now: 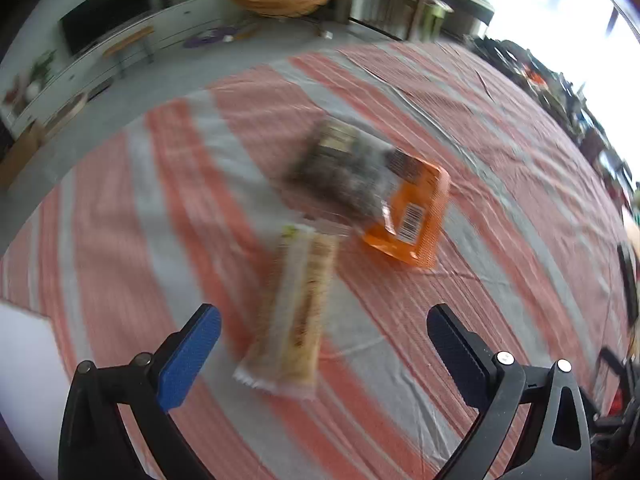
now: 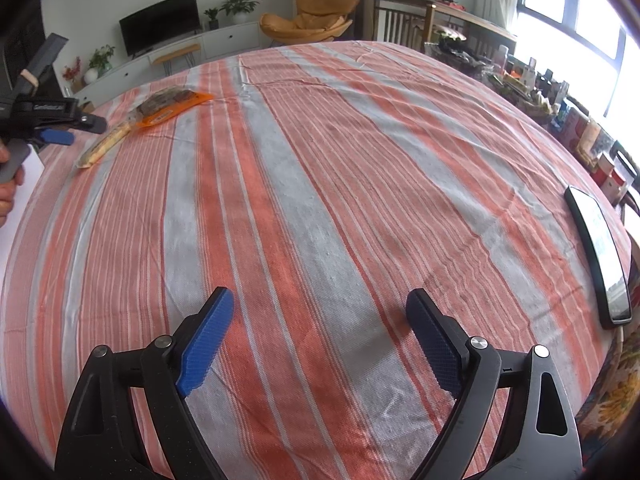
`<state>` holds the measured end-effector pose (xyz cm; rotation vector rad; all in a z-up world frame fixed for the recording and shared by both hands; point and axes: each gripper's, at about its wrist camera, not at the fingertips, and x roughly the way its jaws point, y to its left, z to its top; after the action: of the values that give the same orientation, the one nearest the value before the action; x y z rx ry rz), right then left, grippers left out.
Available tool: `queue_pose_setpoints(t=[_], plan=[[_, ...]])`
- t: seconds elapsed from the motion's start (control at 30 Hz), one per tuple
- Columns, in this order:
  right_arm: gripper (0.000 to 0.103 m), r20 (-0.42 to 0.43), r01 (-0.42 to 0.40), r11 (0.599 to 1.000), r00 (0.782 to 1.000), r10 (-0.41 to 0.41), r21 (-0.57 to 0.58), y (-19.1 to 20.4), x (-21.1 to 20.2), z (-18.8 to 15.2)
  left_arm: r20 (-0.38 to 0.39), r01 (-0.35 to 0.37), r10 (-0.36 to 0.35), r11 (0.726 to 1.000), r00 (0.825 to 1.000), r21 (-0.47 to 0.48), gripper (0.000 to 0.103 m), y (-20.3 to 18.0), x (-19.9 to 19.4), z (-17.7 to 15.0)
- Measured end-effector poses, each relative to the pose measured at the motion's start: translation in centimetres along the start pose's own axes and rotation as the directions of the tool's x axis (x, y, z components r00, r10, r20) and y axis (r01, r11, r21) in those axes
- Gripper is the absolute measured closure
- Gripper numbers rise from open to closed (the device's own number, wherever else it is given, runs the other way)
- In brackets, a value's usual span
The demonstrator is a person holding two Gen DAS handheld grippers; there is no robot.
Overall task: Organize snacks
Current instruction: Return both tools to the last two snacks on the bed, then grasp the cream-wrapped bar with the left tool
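Note:
A long pale snack bar in clear wrap (image 1: 294, 316) lies on the striped tablecloth (image 1: 500, 184), just ahead of my open, empty left gripper (image 1: 324, 320). Beyond it lies an orange snack pack with dark contents (image 1: 380, 192), touching the bar's far end. The left wrist view is motion-blurred. In the right wrist view the bar (image 2: 106, 142) and the orange pack (image 2: 172, 104) sit at the far left, with the left gripper (image 2: 76, 130) beside them. My right gripper (image 2: 320, 312) is open and empty over bare cloth (image 2: 320, 160).
A black phone (image 2: 600, 256) lies near the table's right edge. A white sheet (image 1: 24, 360) sits at the left edge. Cluttered items (image 2: 580, 128) line the right side by the window. A TV, a cabinet and an orange chair stand beyond the table.

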<state>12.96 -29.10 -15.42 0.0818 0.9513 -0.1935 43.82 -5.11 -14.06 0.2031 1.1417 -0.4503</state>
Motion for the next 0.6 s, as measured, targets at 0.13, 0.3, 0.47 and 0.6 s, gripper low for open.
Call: queue_pose_setpoints(t=[0.13,0.3,0.47,0.6], plan=[[0.012,0.0,0.0,1.0,1.0,0.0,0.001,0.0,0.0,0.0,-0.015,-0.067,0.068,0.996,0.998,0.052,0.002,-1.0,1.9,-0.4],[0.012,0.0,0.0,1.0,1.0,0.0,0.001,0.0,0.0,0.0,0.033,-0.06,0.061,0.998,0.998,-0.019,0.004,0.4,1.9,-1.2],[0.012,0.001,0.001,1.0,1.0,-0.001,0.002,0.0,0.0,0.0,0.09,-0.091,0.098,0.992,0.991,-0.083,0.073,2.0,0.2,-1.4],[0.012,0.001,0.001,1.0,1.0,-0.001,0.002,0.0,0.0,0.0,0.077,-0.142,0.157,0.975,0.985,-0.169,0.074,2.8,-0.6,-3.5]])
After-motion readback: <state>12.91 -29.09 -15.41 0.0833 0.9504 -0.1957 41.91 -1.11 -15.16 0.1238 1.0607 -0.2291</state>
